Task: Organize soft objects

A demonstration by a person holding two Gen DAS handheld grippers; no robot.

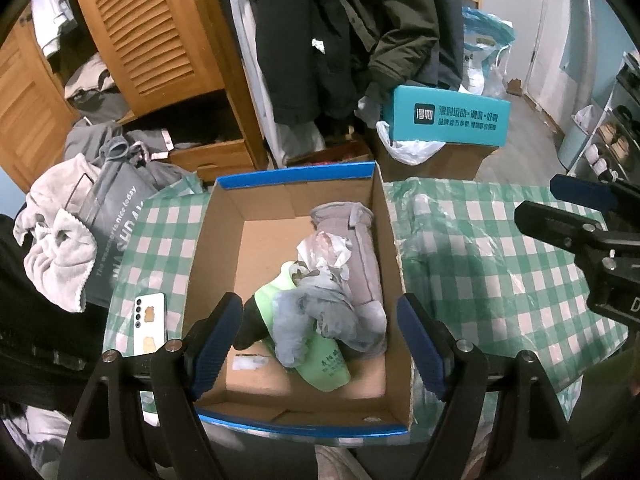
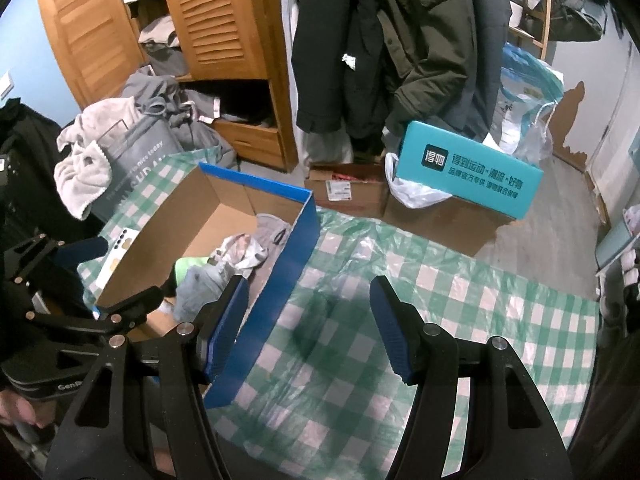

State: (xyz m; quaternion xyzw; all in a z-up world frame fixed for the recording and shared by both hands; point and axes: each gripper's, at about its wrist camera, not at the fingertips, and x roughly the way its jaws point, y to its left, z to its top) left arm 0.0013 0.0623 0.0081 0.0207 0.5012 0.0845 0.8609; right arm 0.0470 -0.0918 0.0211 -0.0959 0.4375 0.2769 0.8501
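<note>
A blue-edged cardboard box stands on the green checked tablecloth. Inside lie a grey rolled cloth, a crumpled white patterned cloth, a light green item and a grey-blue cloth. My left gripper is open and empty above the box's near end, its fingers on either side of the pile. My right gripper is open and empty over the bare tablecloth just right of the box. The soft items also show in the right wrist view.
A white phone lies on the cloth left of the box. A grey tote bag with towels stands at the left. Beyond the table are a wooden wardrobe, hanging coats and a teal box on cartons.
</note>
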